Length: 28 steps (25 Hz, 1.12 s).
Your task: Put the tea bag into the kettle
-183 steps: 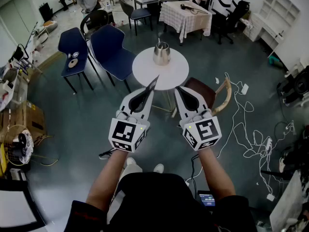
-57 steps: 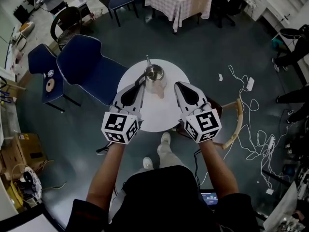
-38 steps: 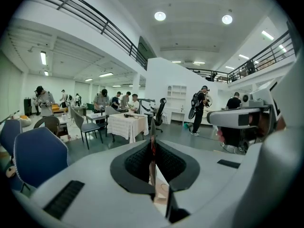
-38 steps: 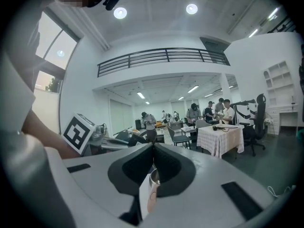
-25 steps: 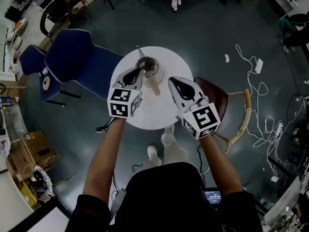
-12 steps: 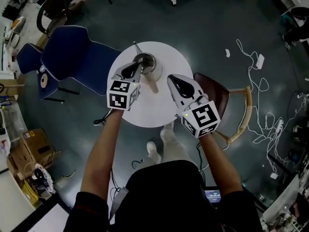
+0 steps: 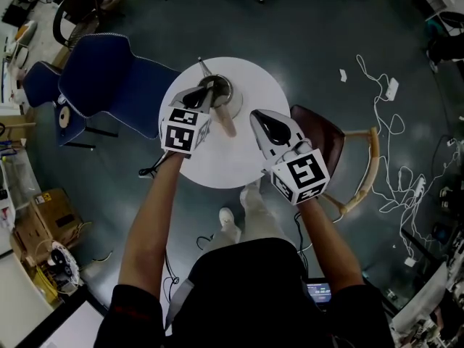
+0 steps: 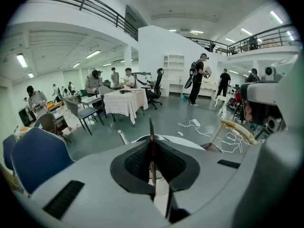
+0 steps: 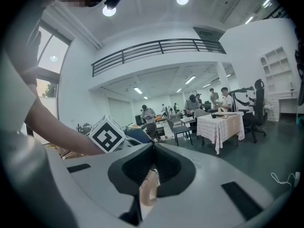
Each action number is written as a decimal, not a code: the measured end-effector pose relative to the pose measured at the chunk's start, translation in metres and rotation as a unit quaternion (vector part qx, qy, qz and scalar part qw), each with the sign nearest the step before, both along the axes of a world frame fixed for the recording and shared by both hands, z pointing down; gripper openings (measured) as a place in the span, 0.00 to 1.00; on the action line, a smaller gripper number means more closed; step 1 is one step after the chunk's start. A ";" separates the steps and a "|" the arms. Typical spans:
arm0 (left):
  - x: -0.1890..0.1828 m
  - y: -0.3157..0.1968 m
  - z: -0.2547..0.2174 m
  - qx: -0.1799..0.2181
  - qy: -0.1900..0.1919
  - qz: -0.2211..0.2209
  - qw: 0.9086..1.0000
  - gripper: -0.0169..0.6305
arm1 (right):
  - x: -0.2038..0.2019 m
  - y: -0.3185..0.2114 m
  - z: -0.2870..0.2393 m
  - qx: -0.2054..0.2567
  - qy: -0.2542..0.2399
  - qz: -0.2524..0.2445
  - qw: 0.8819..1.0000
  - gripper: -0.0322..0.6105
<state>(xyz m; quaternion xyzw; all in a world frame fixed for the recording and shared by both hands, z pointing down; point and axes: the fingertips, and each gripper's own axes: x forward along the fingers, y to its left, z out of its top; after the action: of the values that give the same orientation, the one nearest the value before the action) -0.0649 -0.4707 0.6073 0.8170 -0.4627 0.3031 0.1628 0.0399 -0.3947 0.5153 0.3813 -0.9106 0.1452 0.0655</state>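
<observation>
No readable text, label or number (in any view)

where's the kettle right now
In the head view the kettle stands far left on the white table, right at the tip of the left gripper.

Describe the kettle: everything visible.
The kettle is a small shiny metal pot standing upright on the far side of the round white table. What looks like a thin spout points away left; a straight pale tan handle sticks out toward the person. The left gripper, shut on a thin dark tea bag, hangs over its rim.
</observation>
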 end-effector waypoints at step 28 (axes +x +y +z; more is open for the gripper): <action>0.013 -0.010 0.044 -0.050 -0.065 0.059 0.995 0.08 | 0.007 -0.010 0.019 -0.016 -0.001 0.002 1.000 0.08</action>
<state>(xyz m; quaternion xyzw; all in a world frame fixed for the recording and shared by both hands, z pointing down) -0.0518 -0.4809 0.6517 0.8122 -0.4078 0.3872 0.1554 0.0465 -0.4046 0.5342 0.3817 -0.9076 0.1599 0.0703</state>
